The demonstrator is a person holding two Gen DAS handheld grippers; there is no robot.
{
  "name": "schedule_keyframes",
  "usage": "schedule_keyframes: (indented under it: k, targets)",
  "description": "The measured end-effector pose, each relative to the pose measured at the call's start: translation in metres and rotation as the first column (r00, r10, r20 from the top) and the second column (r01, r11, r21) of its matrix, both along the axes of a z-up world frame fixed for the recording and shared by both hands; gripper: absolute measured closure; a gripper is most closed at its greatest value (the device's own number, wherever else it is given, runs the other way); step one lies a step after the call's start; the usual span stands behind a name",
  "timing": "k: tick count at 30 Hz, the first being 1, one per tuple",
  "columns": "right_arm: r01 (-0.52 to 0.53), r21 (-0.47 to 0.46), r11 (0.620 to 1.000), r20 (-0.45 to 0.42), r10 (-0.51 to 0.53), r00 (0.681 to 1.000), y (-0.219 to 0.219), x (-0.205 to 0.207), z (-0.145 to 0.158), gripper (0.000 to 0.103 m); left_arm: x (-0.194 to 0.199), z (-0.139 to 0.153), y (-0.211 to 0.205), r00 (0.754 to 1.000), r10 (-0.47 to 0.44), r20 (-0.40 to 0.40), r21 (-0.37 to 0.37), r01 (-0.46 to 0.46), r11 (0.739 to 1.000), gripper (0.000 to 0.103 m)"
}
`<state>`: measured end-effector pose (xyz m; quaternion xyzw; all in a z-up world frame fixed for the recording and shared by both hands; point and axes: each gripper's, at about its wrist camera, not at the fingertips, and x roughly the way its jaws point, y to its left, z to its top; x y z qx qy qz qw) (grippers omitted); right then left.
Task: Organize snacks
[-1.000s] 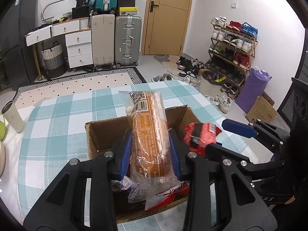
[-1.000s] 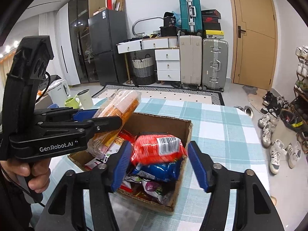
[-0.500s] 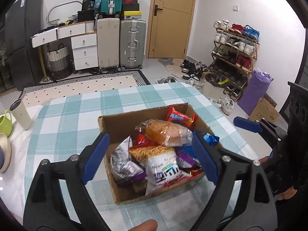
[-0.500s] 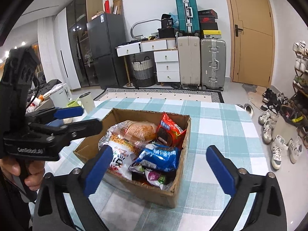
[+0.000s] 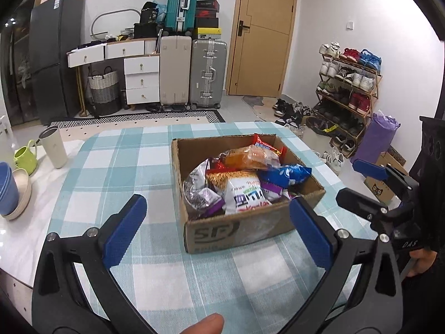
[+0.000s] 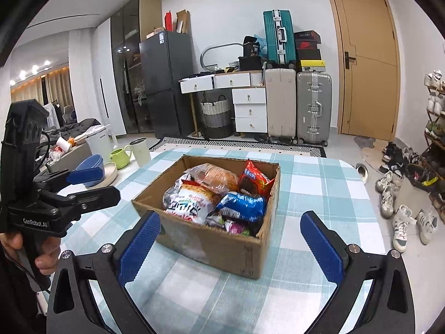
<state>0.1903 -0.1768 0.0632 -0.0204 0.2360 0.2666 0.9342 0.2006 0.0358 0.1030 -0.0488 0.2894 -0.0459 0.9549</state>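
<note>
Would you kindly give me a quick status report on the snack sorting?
Left gripper opening, empty. Right gripper open, empty. Snack packets piled in cardboard box on checked tablecloth. Nothing in the way.

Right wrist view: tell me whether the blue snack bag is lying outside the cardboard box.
No, the blue snack bag lies inside the cardboard box, among the other packets.
</note>
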Motion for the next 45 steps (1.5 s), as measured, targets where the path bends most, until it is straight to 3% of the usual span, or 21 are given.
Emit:
schedule_keyframes:
  k: [13,24,45]
  targets:
    - [-0.005,0.022,1.000,0.021,0.004,1.000,-0.010,-0.040,-0.017,0.001,-0.061,-0.014,-0.002,0.999,0.020,0.026,-0.008,-0.020,1.000,0.001]
    - [-0.030,0.059,0.998,0.108,0.024,0.994,-0.007,-0.046,-0.040,0.001,-0.047,-0.050,-0.006,0.993,0.080,0.088,0.017,-0.082,0.996,0.001]
    - [-0.037,0.041,0.998,0.117,0.032,0.993,0.004,-0.041,-0.064,0.001,-0.043,-0.081,0.005,0.983,0.112,0.146,0.021,-0.116,0.993,0.001]
